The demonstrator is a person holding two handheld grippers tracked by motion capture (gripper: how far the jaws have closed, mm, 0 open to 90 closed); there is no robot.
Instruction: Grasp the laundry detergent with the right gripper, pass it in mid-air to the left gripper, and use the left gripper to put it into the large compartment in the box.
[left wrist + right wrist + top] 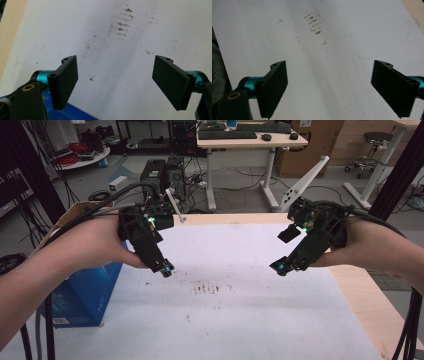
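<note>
The closest thing to both grippers is the white sheet (260,320) covering the worktop (370,305), filling the centre and lower half of the high view, with a brown smudge patch (206,287) mid-frame. It looks thin, light and floppy, so I'd pinch it at an edge. The left gripper (167,268) and right gripper (279,267) hover over it, jaws wide and empty. A blue box (85,292) sits lower left.

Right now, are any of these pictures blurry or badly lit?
High view: dim but fairly sharp, and the left gripper and right gripper show green glows. Left gripper view: sharp brown stain. Right gripper view: a soft grey shadow band crosses the white sheet.
</note>
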